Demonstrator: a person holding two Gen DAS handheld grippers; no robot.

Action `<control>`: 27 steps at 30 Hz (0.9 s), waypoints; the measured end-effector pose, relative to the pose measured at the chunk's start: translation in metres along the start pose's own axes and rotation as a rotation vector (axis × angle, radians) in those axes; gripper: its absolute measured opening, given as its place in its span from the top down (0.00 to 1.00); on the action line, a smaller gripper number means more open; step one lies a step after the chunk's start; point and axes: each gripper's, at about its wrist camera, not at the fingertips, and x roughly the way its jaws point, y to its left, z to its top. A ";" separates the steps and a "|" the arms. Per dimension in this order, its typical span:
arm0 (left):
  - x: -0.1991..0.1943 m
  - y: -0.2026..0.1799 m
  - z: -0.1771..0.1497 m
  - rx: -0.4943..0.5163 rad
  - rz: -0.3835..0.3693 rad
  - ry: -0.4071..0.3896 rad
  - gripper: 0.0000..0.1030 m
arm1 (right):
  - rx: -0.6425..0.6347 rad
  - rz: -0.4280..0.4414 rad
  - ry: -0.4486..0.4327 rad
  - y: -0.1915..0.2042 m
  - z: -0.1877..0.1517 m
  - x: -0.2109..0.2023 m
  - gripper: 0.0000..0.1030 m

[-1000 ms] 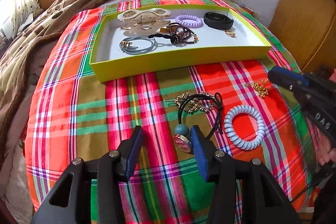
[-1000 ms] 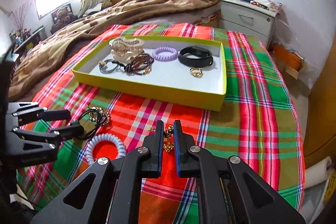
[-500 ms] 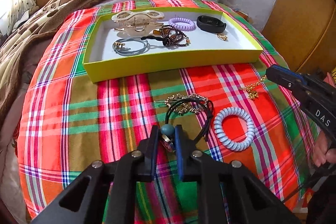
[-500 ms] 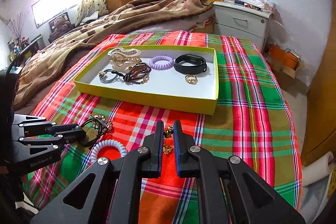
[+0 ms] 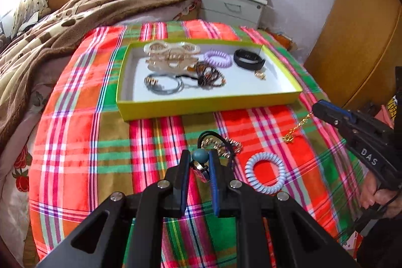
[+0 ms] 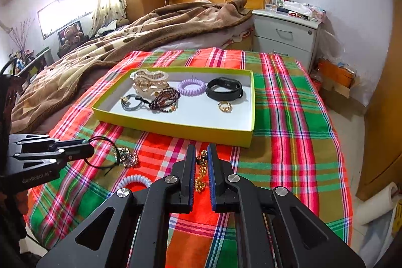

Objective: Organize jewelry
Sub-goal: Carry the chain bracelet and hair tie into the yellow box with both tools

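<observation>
Jewelry split: black hair tie point(image 5: 216, 142) pinched by its teal bead in nearly closed left tongs point(image 5: 198, 162); gold chain point(image 6: 200, 175) dangles from closed right tongs point(image 6: 201, 155). Both raised for carrying to yellow tray point(image 5: 208, 106) ahead; blue coil point(image 5: 265, 173) lies right of left tongs.

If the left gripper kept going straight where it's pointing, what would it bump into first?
Probably the gold beaded piece on the plaid cloth just beyond the left gripper, which grips a hair tie's teal bead. The yellow box lies farther; depth is uncertain.
</observation>
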 end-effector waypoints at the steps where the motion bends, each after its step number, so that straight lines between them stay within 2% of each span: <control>1: -0.004 0.000 0.002 -0.002 -0.006 -0.011 0.85 | 0.000 -0.002 -0.005 0.000 0.001 -0.001 0.91; 10: -0.031 -0.001 0.022 0.004 -0.075 -0.074 0.85 | -0.006 -0.004 -0.053 0.003 0.018 -0.018 0.91; 15: -0.039 0.005 0.043 0.002 -0.067 -0.118 0.85 | -0.008 0.002 -0.091 0.003 0.034 -0.025 0.91; 27: -0.017 0.029 0.080 -0.039 -0.065 -0.109 0.85 | -0.022 0.038 -0.139 0.006 0.079 -0.018 0.91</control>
